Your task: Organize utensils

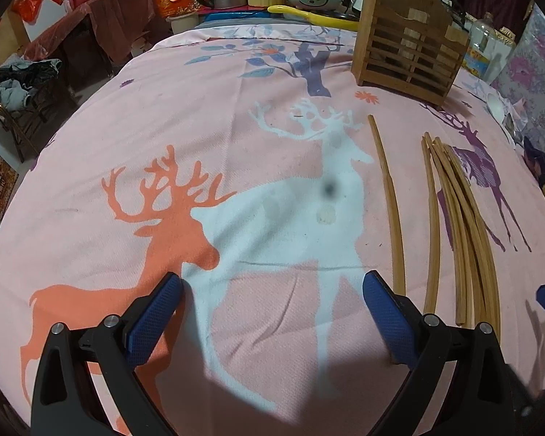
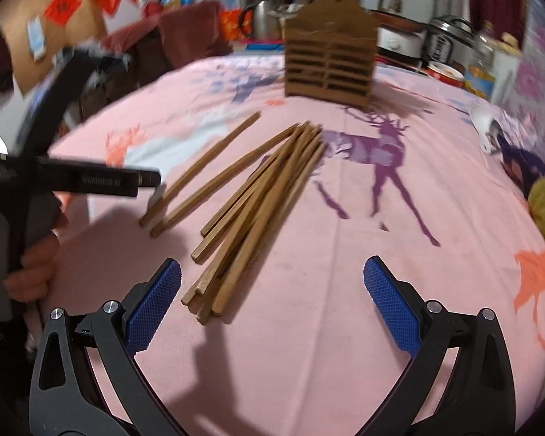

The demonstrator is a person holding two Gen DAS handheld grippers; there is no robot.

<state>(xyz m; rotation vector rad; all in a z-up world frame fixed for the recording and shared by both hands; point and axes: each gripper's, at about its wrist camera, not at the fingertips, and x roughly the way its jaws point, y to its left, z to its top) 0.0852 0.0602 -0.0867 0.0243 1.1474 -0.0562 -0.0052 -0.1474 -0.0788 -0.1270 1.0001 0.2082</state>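
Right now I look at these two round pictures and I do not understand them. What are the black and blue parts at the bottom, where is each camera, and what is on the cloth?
A person holds a tool in each hand; no robot. Each picture comes from a camera on one tool, looking forward between its two blue fingers. The left hand-held gripper and the right hand-held gripper are both open and hold nothing. On the pink deer-print cloth lie wooden chopsticks, some in a loose pile, two apart. Behind stands a slatted wooden holder, with no chopsticks visible in it. In the right view, a hand grips the left tool.
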